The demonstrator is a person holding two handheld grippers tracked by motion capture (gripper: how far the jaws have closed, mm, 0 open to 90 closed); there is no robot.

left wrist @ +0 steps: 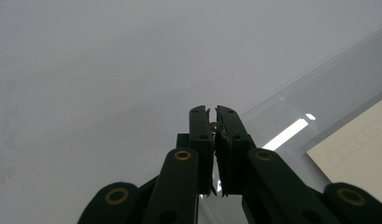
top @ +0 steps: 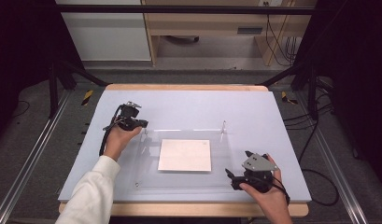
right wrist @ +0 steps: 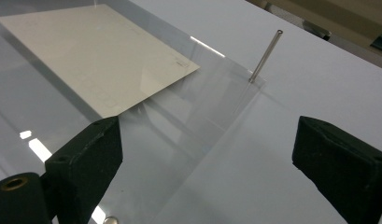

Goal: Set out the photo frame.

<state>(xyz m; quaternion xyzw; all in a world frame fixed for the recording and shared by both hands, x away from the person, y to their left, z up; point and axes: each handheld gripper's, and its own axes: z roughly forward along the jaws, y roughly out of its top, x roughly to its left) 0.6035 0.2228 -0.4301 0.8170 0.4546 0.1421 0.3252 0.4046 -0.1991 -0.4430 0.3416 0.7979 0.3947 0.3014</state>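
Observation:
A clear acrylic plate lies flat on the pale table, with a white sheet of paper at its middle. Thin metal posts stand at its far corners. My left gripper is at the far left corner; in the left gripper view its jaws are closed on a small metal post. My right gripper hovers at the plate's near right part, open wide over the plate's edge. The paper and the far right post lie ahead of it.
The table board is a pale lavender sheet on a wooden top, with bare surface beyond and to the right of the plate. A small screw marks the plate's near left corner. Black frame bars and cables surround the table.

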